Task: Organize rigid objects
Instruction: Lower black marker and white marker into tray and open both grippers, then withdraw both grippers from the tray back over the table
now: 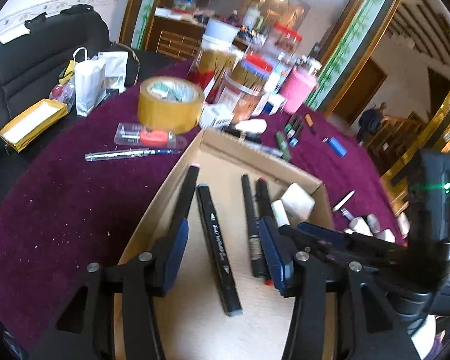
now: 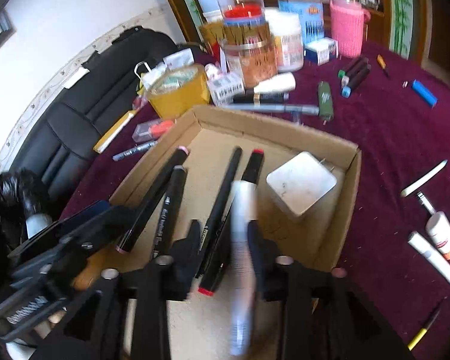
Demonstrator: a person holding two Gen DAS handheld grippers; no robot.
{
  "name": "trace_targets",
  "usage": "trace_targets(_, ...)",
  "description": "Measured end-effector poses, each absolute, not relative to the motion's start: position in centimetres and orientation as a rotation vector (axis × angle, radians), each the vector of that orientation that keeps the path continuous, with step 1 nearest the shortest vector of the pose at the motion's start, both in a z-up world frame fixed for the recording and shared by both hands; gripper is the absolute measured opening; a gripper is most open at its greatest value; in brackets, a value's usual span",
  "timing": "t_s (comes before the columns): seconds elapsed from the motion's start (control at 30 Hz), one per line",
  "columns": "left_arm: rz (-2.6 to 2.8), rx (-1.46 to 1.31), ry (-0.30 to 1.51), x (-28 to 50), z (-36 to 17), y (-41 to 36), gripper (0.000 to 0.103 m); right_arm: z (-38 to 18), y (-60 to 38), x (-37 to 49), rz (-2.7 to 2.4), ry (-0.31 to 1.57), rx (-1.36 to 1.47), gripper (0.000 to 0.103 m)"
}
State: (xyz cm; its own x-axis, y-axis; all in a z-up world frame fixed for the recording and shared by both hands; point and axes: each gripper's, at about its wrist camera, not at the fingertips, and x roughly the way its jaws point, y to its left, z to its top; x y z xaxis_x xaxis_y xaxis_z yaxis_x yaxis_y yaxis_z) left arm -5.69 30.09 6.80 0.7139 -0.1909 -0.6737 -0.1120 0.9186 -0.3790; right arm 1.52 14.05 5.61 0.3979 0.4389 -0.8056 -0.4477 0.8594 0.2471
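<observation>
Left gripper [image 1: 225,246]: jaws apart over the cardboard box, pads pressing on nothing; a black marker lies on the box floor in the gap between them.
Right gripper [image 2: 222,249]: jaws parted; a white tube [image 2: 241,258], motion-blurred, stands between the fingers, long axis running near to far. Whether the pads touch it cannot be told.
Black marker [image 1: 217,247]: flat on the box floor, long axis near to far, grey-capped end nearest the left wrist camera, leaning slightly left at the far end.
Other pens in the box: a thin black pen [image 2: 222,198] and a red-tipped marker [image 2: 246,186] lie side by side, roughly parallel to the first; a pink-tipped marker [image 2: 156,198] rests along the left wall.
White charger [image 2: 301,184]: in the far right corner of the box, prongs pointing toward the far wall.
Cardboard box [image 2: 273,120]: open-topped and shallow, on the purple tablecloth [image 1: 60,210].
Far of the box: a silver pen [image 2: 273,108] lies crosswise beside the far wall; a tape roll [image 1: 170,103] stands beyond the far left corner; a blue lighter [image 2: 424,92] lies well apart to the right.
</observation>
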Motion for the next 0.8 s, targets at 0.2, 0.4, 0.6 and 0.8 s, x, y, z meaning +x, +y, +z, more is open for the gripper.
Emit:
trace_targets(0.2, -0.016, -0.439, 0.653, -10.5, 9.2, 29.8, 0.060, 8.6, 11.5, -2.8, 0.540, 0.851, -0.049, 0.064)
trace_targets(0.4, 0.047, -0.462, 0.564, -13.7, 9.8, 28.4, 0.062, 10.2, 8.4, -7.2, 0.508, 0.704, -0.012, 0.078)
trace_targets(0.6, 0.068, -0.372, 0.543, -15.2, 10.5, 24.8, 0.062, 10.1, 5.6, -10.3, 0.453, 0.613, 0.054, 0.086)
trace_targets(0.8, 0.026, -0.291, 0.525, -16.1, 10.8, 20.6, 0.063, 8.5, 1.8, -10.7, 0.386, 0.655, 0.167, 0.087)
